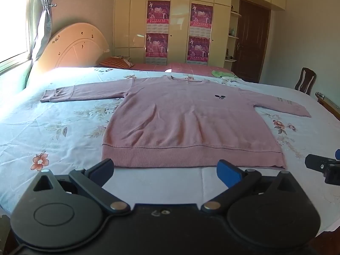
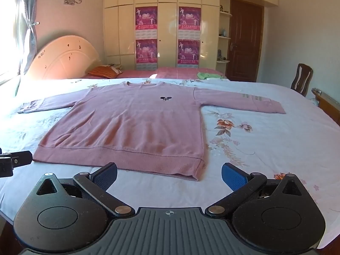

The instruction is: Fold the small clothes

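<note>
A pink long-sleeved sweater (image 1: 187,119) lies flat and face up on the floral bedsheet (image 1: 53,131), both sleeves spread out to the sides and the ribbed hem nearest me. It also shows in the right wrist view (image 2: 131,125). My left gripper (image 1: 165,172) is open and empty, just in front of the hem near its middle. My right gripper (image 2: 170,176) is open and empty, just in front of the hem's right corner. The right gripper's tip shows at the right edge of the left wrist view (image 1: 323,167).
A cream headboard (image 1: 72,46) stands at the back left by the curtained window. An orange striped pillow (image 2: 104,72) and a green cloth (image 2: 208,75) lie on the far pink bed. A wooden chair (image 2: 301,80) and a wardrobe with posters (image 2: 167,36) stand behind.
</note>
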{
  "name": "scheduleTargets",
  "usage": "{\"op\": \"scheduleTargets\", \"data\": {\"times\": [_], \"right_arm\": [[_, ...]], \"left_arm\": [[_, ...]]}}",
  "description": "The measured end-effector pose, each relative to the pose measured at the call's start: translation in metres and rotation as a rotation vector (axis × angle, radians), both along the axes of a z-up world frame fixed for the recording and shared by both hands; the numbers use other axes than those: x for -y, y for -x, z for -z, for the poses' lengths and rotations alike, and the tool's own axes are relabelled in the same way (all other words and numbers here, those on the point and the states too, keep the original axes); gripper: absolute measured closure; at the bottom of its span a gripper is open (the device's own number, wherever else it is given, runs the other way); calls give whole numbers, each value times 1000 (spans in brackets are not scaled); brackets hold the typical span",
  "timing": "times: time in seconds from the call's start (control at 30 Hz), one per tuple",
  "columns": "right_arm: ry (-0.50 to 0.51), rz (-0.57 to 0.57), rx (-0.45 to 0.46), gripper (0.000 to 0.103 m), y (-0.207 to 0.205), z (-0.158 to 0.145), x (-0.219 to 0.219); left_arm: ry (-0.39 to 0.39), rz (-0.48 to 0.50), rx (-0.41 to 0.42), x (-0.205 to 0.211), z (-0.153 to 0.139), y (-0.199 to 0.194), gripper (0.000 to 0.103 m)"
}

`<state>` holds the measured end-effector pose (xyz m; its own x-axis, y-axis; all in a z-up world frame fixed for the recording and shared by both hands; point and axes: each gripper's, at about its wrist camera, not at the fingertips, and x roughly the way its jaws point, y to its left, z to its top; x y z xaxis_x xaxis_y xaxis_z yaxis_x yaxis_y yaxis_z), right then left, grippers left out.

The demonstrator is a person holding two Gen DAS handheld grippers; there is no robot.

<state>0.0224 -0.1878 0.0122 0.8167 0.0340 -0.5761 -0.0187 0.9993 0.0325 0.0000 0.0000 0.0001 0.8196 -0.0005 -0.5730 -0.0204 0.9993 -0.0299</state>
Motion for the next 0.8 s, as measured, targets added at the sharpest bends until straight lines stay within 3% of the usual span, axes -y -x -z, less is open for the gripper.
{"op": "scheduleTargets", "data": {"times": [0.8], "right_arm": [[0, 0, 4, 0, -4, -2, -2]], "left_arm": [[-10, 7, 1, -4, 1, -3, 0]]}}
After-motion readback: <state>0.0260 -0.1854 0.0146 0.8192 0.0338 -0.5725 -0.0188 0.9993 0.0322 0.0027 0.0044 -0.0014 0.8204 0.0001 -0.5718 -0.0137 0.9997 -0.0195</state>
